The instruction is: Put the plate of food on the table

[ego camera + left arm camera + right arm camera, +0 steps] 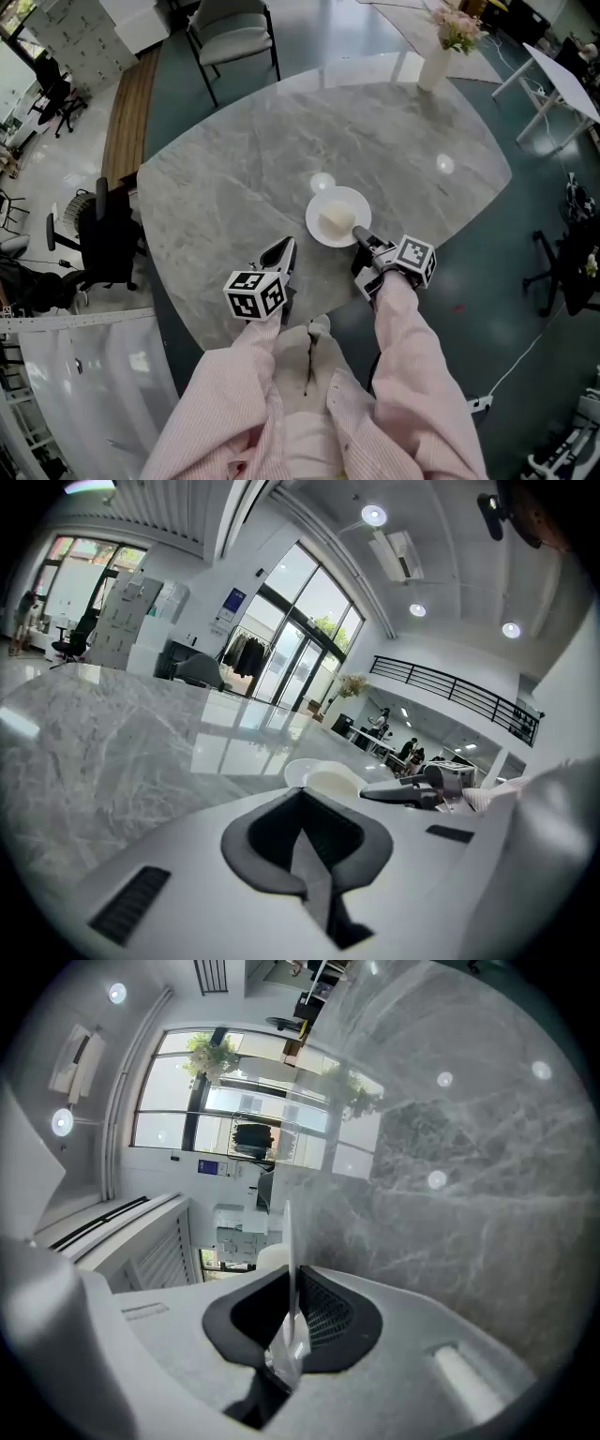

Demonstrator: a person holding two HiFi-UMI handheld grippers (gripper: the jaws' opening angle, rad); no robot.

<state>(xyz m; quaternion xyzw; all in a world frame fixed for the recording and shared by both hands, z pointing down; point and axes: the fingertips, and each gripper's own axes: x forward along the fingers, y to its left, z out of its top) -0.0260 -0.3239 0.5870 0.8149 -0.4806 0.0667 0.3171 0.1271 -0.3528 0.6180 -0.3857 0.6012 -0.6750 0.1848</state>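
Observation:
A white plate (pixel 327 202) with a pale block of food (pixel 338 218) is at the near middle of the grey marble table (pixel 234 169); I cannot tell whether it rests on the top or hangs just above it. My right gripper (pixel 360 238) is shut on the plate's near right rim. In the right gripper view the plate (pixel 289 1237) shows edge-on, pinched between the jaws of my right gripper (pixel 292 1314). My left gripper (pixel 287 247) is shut and empty, just left of the plate. The left gripper view shows its jaws closed (pixel 302 836), with the plate (pixel 302 771) and the right gripper (pixel 412 794) beyond.
A white vase with pink flowers (pixel 437 54) stands at the table's far edge. A grey chair (pixel 231 33) is behind the table, a black office chair (pixel 105 239) and a wooden bench (pixel 127 112) to the left, and a white table (pixel 562 80) at far right.

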